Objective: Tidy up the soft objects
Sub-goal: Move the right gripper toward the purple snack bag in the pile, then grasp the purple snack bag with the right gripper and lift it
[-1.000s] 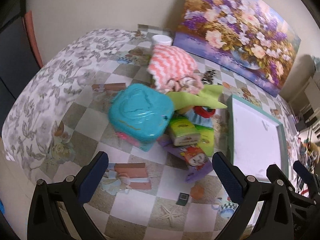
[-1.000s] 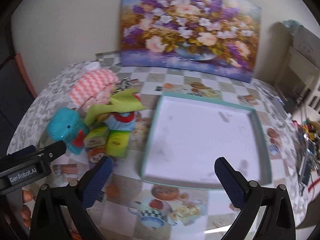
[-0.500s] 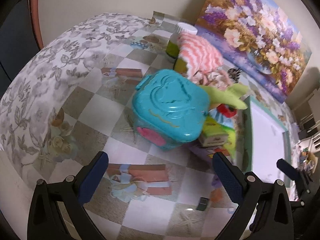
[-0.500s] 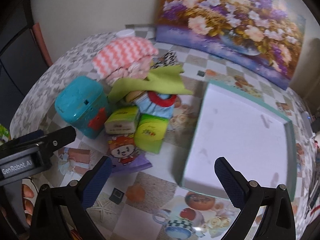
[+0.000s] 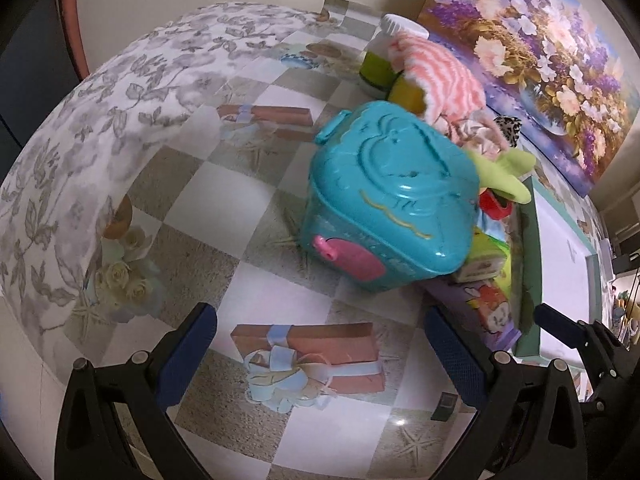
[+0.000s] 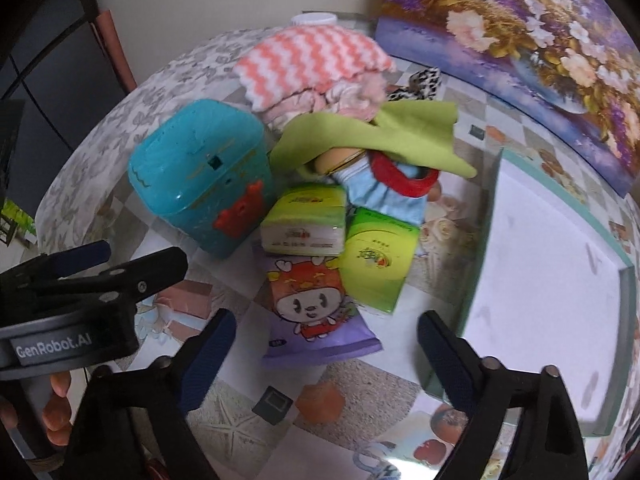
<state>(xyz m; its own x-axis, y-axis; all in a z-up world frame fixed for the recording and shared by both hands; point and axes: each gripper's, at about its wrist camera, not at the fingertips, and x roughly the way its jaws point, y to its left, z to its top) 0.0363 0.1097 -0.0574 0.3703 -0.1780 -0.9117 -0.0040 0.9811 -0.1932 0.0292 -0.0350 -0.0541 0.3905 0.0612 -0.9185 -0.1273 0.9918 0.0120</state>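
Jaws of right gripper (image 6: pixel 326 346) wide, just narrowing, empty above purple tissue pack (image 6: pixel 316 312) on counter (image 6: pixel 360 384); left gripper (image 5: pixel 320 344) likewise agape, empty, near teal box (image 5: pixel 390 204).

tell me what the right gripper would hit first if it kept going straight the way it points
Probably the purple cartoon pack, which lies between the open right gripper fingers. Depth is unclear, so it might meet the table just short of it.
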